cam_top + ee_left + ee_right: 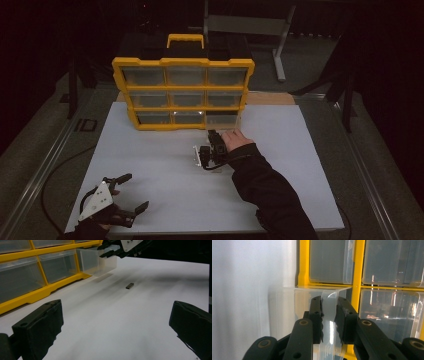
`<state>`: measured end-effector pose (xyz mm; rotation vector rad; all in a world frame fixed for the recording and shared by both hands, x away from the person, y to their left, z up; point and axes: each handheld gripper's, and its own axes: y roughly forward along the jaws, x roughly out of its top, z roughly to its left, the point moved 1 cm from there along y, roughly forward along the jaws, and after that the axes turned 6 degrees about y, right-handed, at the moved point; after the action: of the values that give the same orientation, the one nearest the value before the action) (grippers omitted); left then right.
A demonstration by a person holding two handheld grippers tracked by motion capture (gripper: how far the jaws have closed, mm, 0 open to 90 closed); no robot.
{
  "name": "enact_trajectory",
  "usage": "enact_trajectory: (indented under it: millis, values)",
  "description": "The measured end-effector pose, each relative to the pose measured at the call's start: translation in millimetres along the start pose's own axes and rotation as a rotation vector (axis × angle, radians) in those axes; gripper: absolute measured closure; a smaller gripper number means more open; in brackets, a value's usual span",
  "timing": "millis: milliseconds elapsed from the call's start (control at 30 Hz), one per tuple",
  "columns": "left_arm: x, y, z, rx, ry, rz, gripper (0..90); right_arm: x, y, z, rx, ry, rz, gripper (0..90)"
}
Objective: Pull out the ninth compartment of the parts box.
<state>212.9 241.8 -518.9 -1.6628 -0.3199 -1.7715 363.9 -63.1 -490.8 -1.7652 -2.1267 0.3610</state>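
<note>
Nine clear drawers in a yellow parts organizer [183,91], three rows of three, standing upright at the far edge of the white tabletop [150,200], black carry case and yellow handle behind. Bottom-right drawer [96,261] pulled partway out of its slot, jutting over the table and clear of the surface in the left gripper view; looks empty there, though the frosted walls blur whatever sits low inside. Right gripper [329,320] clamped on that drawer's clear front tab, jaws nearly together with only the thin plastic between them. Left gripper [127,192] low at the near left corner of the table, well apart from the organizer, jaws spread wide with nothing between them. Small dark flat block [129,285] lying alone on the tabletop, just in front of the pulled drawer; too small to identify further. Contents of the other eight drawers impossible to make out through the dim light and cloudy fronts. Organizer's left side cut off in the left gripper view, its upper rows cropped in the right gripper view.
</note>
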Motion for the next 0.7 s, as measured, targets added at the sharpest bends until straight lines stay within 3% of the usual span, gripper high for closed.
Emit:
enact_trajectory:
  millis: [67,267,333,400,433,600,700]
  values:
    - [0.1,-0.7,0.6,0.003,0.000,-0.003,0.0,0.1,0.3,0.7,0.029,0.024,0.005,63.7]
    - [-0.4,0.0,0.6,0.000,-0.004,0.001,0.0,-2.2,4.0,-0.3,0.022,0.060,0.035,34.0]
    - [-0.3,0.0,0.4,0.001,-0.003,0.001,0.0,-2.4,3.6,-3.0,0.003,0.062,0.043,28.4]
    - [-0.3,-0.5,0.8,0.005,-0.003,-0.001,0.0,-2.3,2.4,-5.7,-0.008,0.095,0.038,25.9]
    - [-0.4,-0.5,0.9,0.004,-0.007,-0.001,0.0,-2.6,2.3,-7.7,-0.008,0.084,0.037,24.6]
    - [-0.3,-0.3,0.7,0.004,-0.002,0.000,0.0,-2.9,2.4,-13.5,-0.004,0.175,0.040,13.5]
    - [-0.5,-0.4,0.9,0.003,-0.006,0.000,0.0,-4.7,0.8,-19.0,0.015,0.291,0.035,9.9]
